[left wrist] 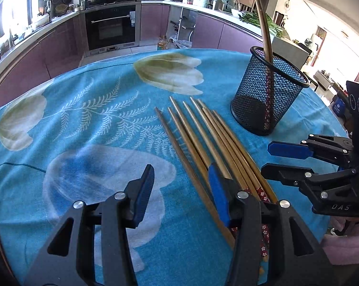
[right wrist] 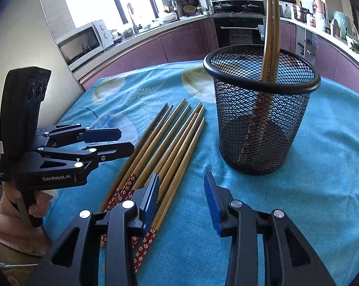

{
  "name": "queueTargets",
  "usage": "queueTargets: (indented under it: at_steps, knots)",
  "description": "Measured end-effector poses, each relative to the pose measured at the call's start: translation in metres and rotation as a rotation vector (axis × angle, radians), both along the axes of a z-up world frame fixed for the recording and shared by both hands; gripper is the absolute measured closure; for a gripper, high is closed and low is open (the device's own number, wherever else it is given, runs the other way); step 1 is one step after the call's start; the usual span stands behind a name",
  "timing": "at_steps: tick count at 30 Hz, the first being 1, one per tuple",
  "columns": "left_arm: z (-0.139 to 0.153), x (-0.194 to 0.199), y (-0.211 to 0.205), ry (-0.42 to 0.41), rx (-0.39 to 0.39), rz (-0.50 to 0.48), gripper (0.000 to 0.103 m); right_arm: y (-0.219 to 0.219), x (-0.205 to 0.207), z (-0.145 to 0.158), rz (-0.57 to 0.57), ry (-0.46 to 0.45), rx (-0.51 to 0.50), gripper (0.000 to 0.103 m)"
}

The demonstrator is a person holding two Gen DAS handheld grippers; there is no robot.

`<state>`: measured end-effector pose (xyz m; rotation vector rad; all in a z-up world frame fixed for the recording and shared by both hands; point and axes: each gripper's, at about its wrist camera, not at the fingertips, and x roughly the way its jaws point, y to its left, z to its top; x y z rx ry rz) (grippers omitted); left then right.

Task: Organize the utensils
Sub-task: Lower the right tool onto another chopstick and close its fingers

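Observation:
Several wooden chopsticks [left wrist: 203, 138] [right wrist: 169, 138] with red patterned ends lie side by side on the blue flowered tablecloth [left wrist: 84, 131] [right wrist: 322, 166]. To their right stands a black mesh cup [left wrist: 262, 100] [right wrist: 258, 124] with two chopsticks [left wrist: 266, 35] [right wrist: 271, 23] upright in it. My left gripper [left wrist: 180, 181] [right wrist: 127, 140] is open low over the left side of the bundle, its right finger above the sticks, gripping nothing. My right gripper [right wrist: 181, 181] [left wrist: 266, 159] is open over the bundle's right side, near the patterned ends, with nothing in it either.
The table's far edge drops toward purple kitchen cabinets and a built-in oven [left wrist: 111, 26]. A microwave [right wrist: 84, 43] sits on the counter at left. A hand in a pink sleeve [right wrist: 36, 205] holds the left gripper's handle. Bare cloth lies left of the chopsticks and around the cup.

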<state>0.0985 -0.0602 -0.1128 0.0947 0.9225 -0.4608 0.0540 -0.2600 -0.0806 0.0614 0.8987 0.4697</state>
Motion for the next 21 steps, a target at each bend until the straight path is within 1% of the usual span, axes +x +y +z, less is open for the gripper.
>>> queueTargets:
  at_steps: [7, 19, 21]
  knots:
    - [-0.0069, 0.0046, 0.0009, 0.028, -0.002, 0.005, 0.059, 0.0059, 0.0024, -0.0063, -0.006, 0.008, -0.029, 0.066]
    - [-0.0101, 0.0046, -0.0003, 0.021, 0.021, -0.002, 0.059, 0.0099, 0.0029, -0.0089, -0.006, 0.002, -0.069, 0.067]
    - [-0.0103, 0.0034, -0.001, 0.019, 0.03, -0.007, 0.061, 0.0106, 0.0027, -0.0091, -0.004, 0.001, -0.082, 0.068]
